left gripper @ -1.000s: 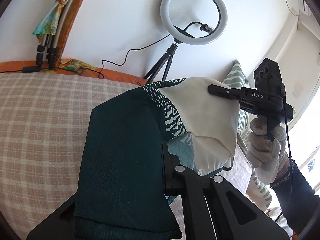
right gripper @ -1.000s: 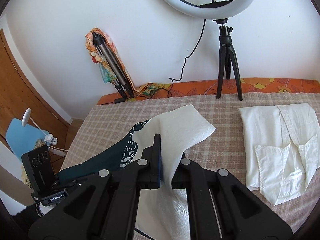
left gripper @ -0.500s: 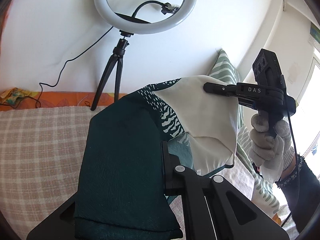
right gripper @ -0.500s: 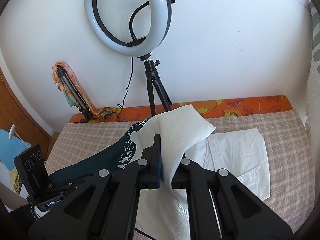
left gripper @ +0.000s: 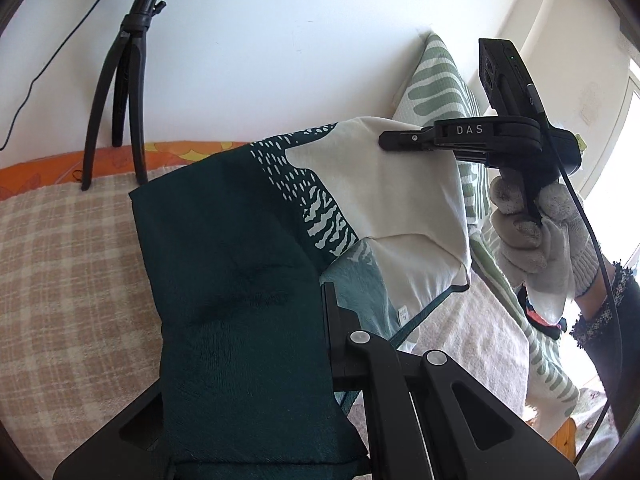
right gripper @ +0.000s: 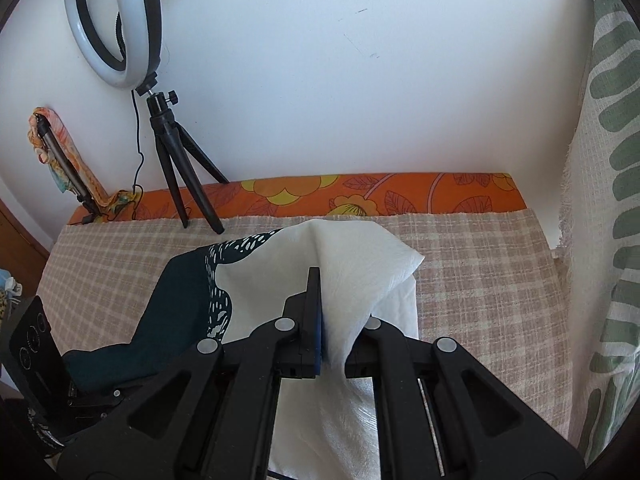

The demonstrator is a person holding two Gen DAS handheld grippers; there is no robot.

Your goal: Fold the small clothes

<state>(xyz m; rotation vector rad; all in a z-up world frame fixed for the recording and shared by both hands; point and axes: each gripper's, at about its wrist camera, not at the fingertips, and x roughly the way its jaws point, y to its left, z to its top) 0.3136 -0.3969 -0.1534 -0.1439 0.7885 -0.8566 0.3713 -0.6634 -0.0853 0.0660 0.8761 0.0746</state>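
Mid-fold carry. The garment (left gripper: 248, 280), dark green and cream, hangs stretched above the checked bed cover (right gripper: 480, 264), toward its wall edge. Left gripper (left gripper: 326, 300) and right gripper (right gripper: 340, 320) are each closed on an edge. Next, probably: lower together, edges aligned, though the cloth's lower hem is hidden.

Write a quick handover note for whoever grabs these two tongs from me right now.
Left tongs: shut on the dark green end of the garment.
Right tongs: shut on its white end.
The garment hangs stretched between both tongs, lifted above the checked bed cover.
Done: the garment is picked up and appears doubled over.
Left: lay it down, finish the folds and smooth it. No folded pile shows in either view.
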